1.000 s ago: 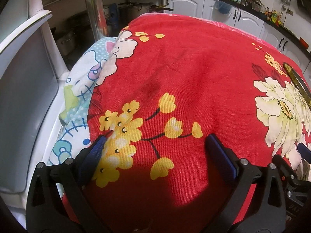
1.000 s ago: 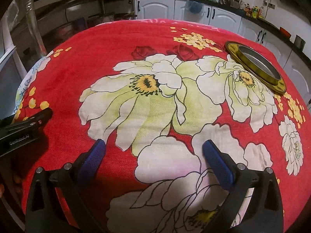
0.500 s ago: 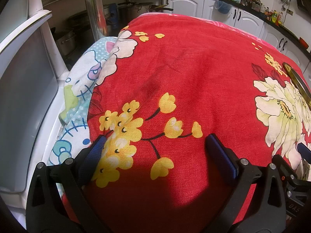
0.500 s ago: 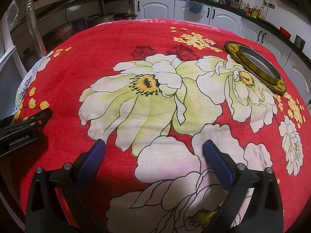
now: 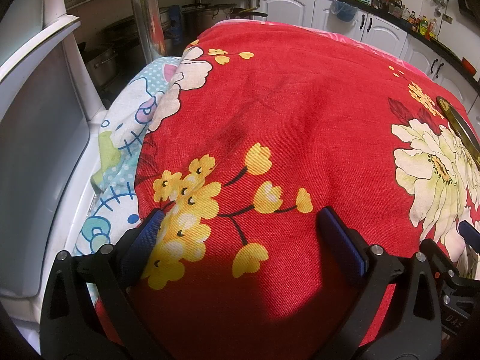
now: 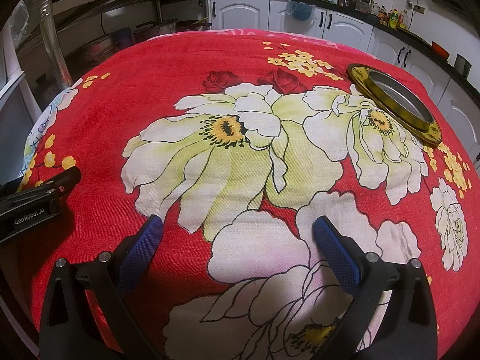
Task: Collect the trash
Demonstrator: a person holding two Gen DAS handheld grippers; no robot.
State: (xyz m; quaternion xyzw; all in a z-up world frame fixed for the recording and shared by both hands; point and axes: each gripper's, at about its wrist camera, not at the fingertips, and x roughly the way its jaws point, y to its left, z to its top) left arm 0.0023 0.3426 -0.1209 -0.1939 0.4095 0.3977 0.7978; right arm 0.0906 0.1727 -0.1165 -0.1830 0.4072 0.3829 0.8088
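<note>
Left gripper [image 5: 240, 222]: blue-padded jaws spread, empty.
Right gripper [image 6: 237, 228]: likewise spread, empty.
Right view only: round gold-rimmed metal tray [image 6: 393, 102] in full — far right on the woven red floral tablecloth [image 6: 180, 69].
Left view only: pale cartoon-print cloth [image 5: 126, 138] underneath.
Trash: none visible.

Red floral cloth [image 6: 210, 69] covers the tabletop; wide bare stretch ahead of both grippers, nothing standing on it. Only obstacle on the surface: gold-rimmed plate [image 6: 393, 102] at far right, lying flat. Left gripper [image 5: 240, 222] sits just beside right gripper [image 6: 237, 228], crowding that side. White appliance [image 5: 39, 138] walls the left edge; metal pole [image 5: 145, 15] beyond.
</note>
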